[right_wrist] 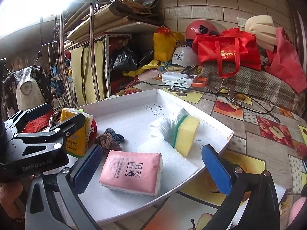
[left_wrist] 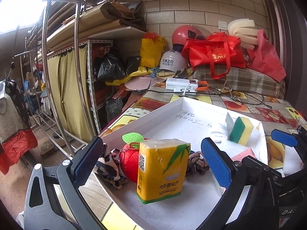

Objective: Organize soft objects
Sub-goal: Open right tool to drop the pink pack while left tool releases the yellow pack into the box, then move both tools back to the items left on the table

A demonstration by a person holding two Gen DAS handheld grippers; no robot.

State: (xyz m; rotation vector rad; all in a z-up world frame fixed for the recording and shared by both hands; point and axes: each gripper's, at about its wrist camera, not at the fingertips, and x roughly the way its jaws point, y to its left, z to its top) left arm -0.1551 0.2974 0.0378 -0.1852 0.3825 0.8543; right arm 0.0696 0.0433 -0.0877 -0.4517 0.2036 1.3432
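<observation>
Both tongs hang wide open and empty over the white tray (right_wrist: 228,134). The yellow tissue pack (left_wrist: 161,170) stands right between the left tongs (left_wrist: 151,163), the pink tissue pack (right_wrist: 132,172) lies flat between the right tongs (right_wrist: 151,166). Looks like a drop-off just finished, so next I'd back out without knocking that upright pack over.

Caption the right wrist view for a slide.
Open right gripper over pink tissue pack in white tray, beside yellow sponge.
</observation>
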